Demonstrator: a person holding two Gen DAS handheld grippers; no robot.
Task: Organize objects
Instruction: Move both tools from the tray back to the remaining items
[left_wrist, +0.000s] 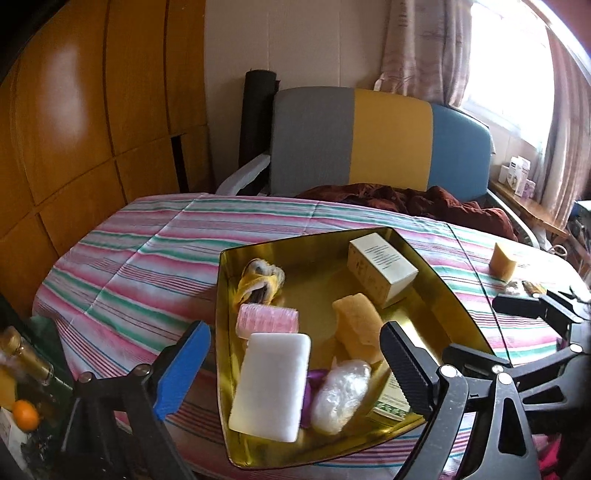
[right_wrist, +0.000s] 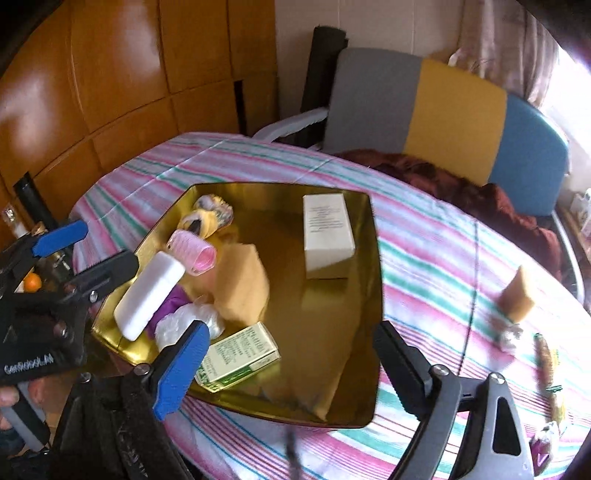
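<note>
A gold tray (left_wrist: 321, 284) (right_wrist: 332, 332) sits on the striped tablecloth. It holds a white soap bar (left_wrist: 271, 384) (right_wrist: 147, 299), a pink roller (left_wrist: 266, 320) (right_wrist: 194, 254), a yellow sponge (left_wrist: 360, 328) (right_wrist: 242, 291), a white box (left_wrist: 382, 271) (right_wrist: 327, 236), a clear plastic bundle (left_wrist: 341, 395) and a green box (right_wrist: 240, 354). My left gripper (left_wrist: 295, 369) (right_wrist: 105, 243) hangs open above the tray's near left part and holds nothing. My right gripper (right_wrist: 291, 369) is open over the tray's near edge, also with nothing in it.
A second sponge (left_wrist: 502, 264) (right_wrist: 517, 295) and small wrapped items (right_wrist: 550, 362) lie on the cloth right of the tray. A grey, yellow and blue chair (left_wrist: 380, 144) with a dark red cloth (left_wrist: 424, 203) stands behind the table. A bottle (left_wrist: 26, 362) and an orange (left_wrist: 26, 415) sit at the left.
</note>
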